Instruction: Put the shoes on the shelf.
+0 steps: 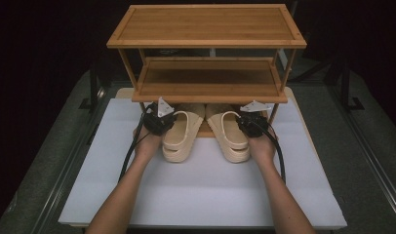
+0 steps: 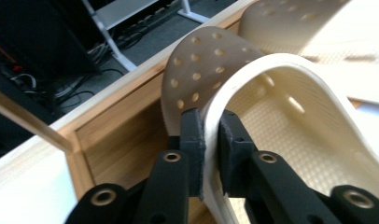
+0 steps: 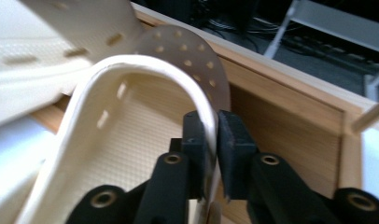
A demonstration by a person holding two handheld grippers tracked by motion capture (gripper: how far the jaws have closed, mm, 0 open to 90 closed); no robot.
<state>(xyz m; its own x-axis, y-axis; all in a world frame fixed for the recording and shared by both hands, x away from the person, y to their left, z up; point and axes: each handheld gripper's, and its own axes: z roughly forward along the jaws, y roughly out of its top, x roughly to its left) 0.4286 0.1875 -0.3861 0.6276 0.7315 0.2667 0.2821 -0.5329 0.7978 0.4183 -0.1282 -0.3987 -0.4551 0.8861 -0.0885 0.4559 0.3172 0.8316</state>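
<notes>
Two beige perforated sandals lie side by side, toes under the wooden shoe rack [image 1: 208, 24] and heels on the white board [image 1: 206, 195]. My left gripper [image 1: 169, 122] comes at the left sandal [image 1: 179, 141] from its outer side. In the left gripper view, my left gripper [image 2: 212, 135] is shut on the edge of that sandal's [image 2: 290, 116] strap. My right gripper [image 1: 238, 123] mirrors it on the right sandal [image 1: 233, 141]. In the right gripper view, my right gripper [image 3: 213, 135] pinches the strap of the right sandal [image 3: 131, 130].
The rack's middle shelf [image 1: 208, 80] hangs low over the sandals' toes and both grippers. Rack legs [image 1: 129, 68] stand just outside each hand. The rack's low wooden rim [image 2: 113, 126] runs beside the left sandal. Dark floor with stands and cables surrounds the table.
</notes>
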